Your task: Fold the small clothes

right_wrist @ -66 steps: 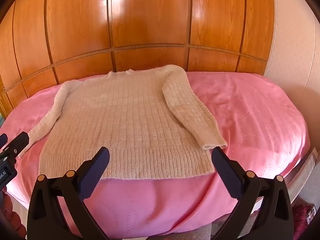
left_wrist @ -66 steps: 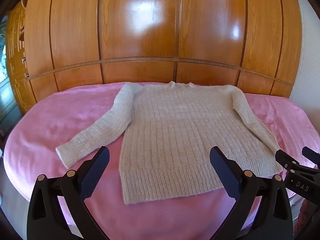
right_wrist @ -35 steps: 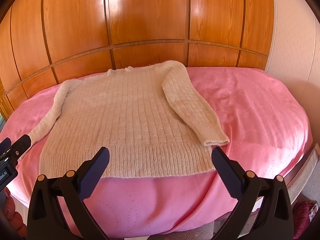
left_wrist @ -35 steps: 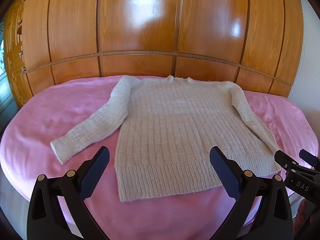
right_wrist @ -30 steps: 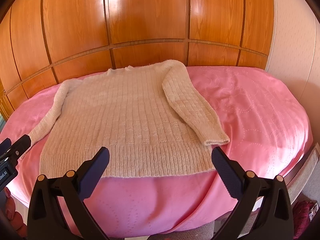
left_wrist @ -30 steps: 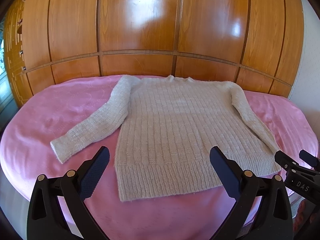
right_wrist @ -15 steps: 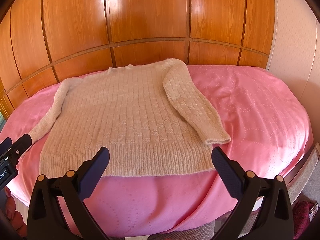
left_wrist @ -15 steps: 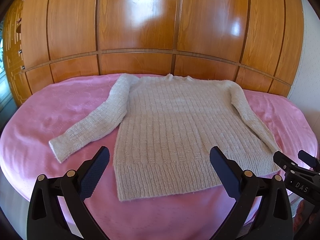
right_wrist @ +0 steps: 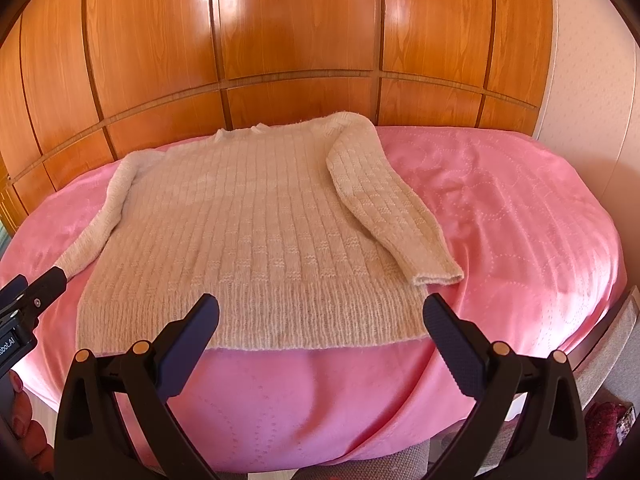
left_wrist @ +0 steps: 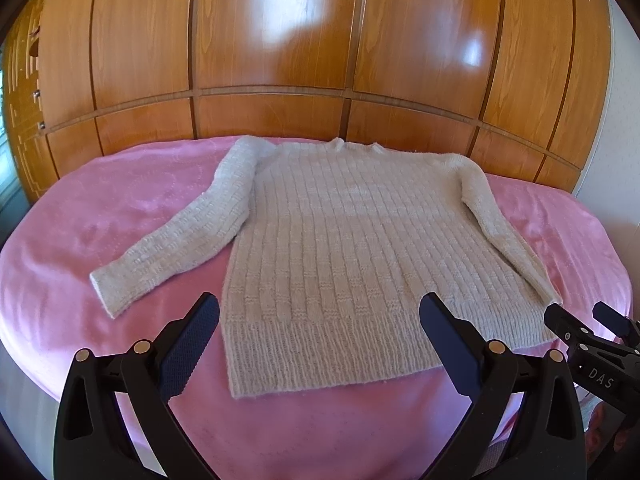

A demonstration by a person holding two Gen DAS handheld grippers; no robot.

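Currently my left gripper hovers above the near edge of the pink quilted bedspread, its black jaws spread wide and holding nothing. Its left finger sits over bare pink cloth just beside the hem's left corner; its right finger sits over the ribbed hem. The cream ribbed knit sweater lies flat and unfolded on the bedspread, neckline toward the glossy wooden panelled wall, hem toward me. Its left sleeve angles outward, away from the body, with the cuff resting on pink fabric. Its right sleeve runs down along the body's right side, the cuff lying near the hem's right corner.

My right gripper is likewise wide apart and empty, positioned over the hem near the sweater's right half. In the left wrist view its tips appear just beside the right cuff, not touching it. A white textured wall borders the wood panelling on the right.
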